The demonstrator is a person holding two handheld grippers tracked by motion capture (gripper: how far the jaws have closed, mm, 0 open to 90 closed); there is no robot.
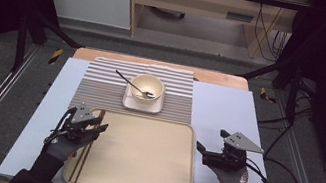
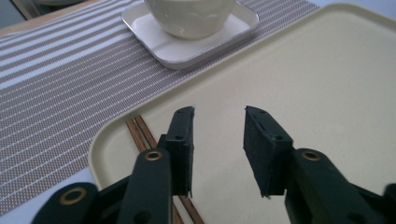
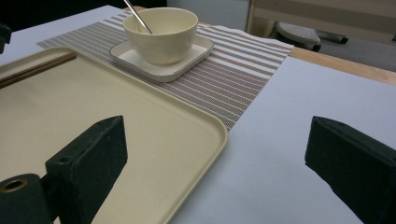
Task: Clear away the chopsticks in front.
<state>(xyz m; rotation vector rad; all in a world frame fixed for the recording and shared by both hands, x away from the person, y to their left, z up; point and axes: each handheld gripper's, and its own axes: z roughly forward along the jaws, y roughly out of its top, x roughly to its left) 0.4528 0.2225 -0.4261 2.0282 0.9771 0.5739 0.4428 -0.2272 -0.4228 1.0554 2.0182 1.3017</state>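
Over tray's (image 1: 137, 168) left edge, left gripper (image 1: 93, 127) jaws parted above chopsticks (image 2: 140, 133), right gripper (image 1: 202, 149) wide.

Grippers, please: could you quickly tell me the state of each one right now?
Left gripper: open, holding nothing, above the chopsticks on the tray.
Right gripper: open wide, holding nothing.
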